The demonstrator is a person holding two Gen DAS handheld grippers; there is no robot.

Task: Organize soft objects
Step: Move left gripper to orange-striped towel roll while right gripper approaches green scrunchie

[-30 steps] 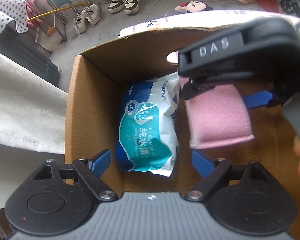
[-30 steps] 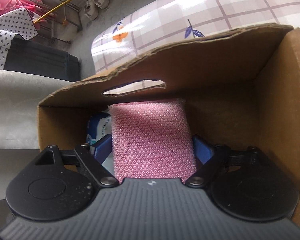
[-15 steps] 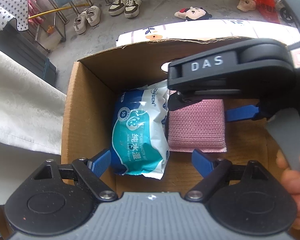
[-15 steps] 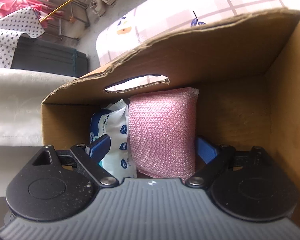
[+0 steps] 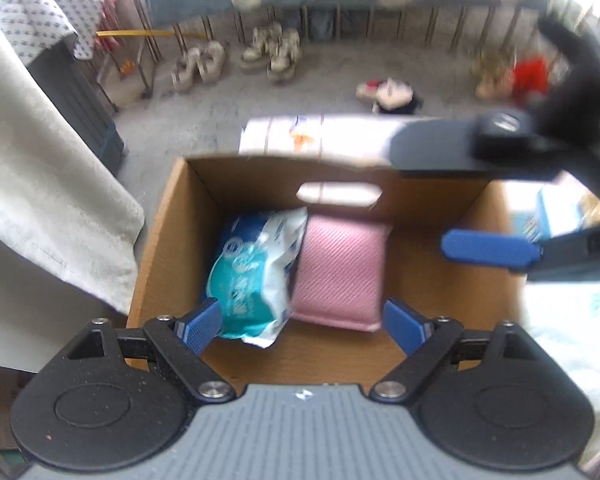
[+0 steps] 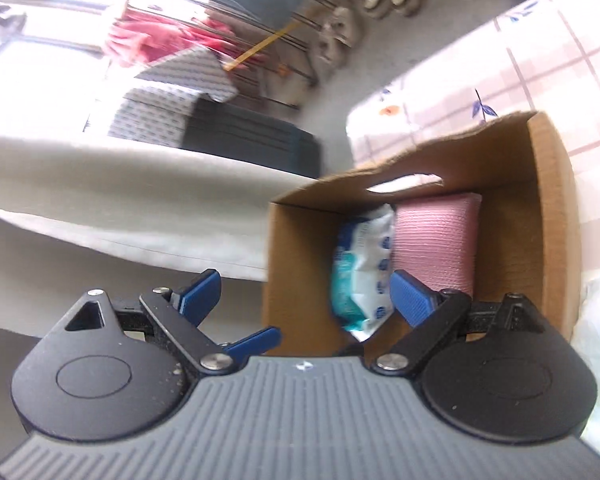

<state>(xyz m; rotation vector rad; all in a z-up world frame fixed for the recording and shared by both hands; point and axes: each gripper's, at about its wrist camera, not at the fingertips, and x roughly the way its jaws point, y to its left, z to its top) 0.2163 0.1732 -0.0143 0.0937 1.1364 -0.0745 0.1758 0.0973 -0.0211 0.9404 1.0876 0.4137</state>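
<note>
Pink sponge (image 5: 340,272) & wipes pack (image 5: 252,276) lie touching in cardboard box (image 5: 160,240); L hand-held gripper (image 5: 300,320) & R hand-held gripper (image 6: 306,292) both spread wide, holding nothing

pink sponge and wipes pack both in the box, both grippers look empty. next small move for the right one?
Probably swing the right gripper away from the cardboard box toward another soft item. The pink sponge lies flat inside, against the wet wipes pack, nothing gripping it. Both the right and the left gripper are open and empty, so this placement looks done.
</note>
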